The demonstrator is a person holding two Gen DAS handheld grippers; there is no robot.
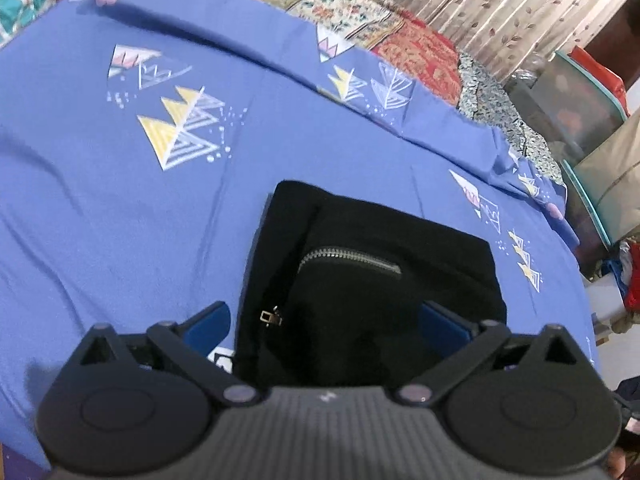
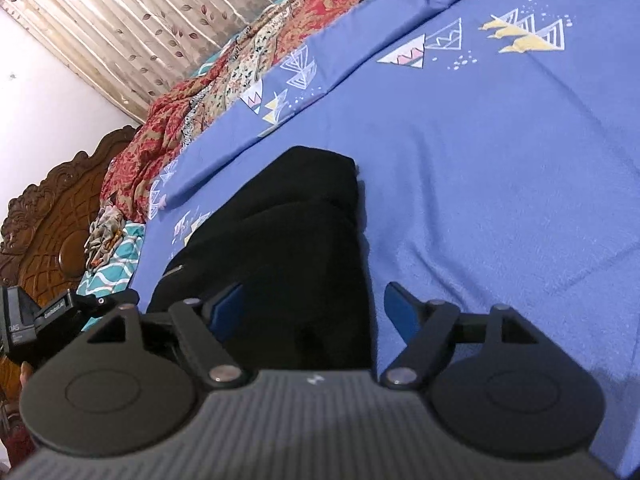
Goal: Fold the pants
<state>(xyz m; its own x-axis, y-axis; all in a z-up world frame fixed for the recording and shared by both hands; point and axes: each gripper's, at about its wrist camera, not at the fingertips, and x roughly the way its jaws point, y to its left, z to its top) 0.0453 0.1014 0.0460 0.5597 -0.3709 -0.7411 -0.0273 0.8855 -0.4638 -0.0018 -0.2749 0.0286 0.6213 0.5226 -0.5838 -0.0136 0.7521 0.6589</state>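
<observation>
Blue printed bedsheet [image 1: 120, 220]; folded black pants [image 1: 360, 280], metal zipper [image 1: 352, 258].

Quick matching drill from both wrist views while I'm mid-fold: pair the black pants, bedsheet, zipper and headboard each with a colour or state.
Things:
1. pants
2. bedsheet
3. zipper
4. headboard

Descriptions:
A. carved brown wood
B. silver teeth, curved line
C. blue with triangle prints
D. black, folded into a compact stack

Pairs: 1-D, 2-C, 3-B, 4-A
</observation>
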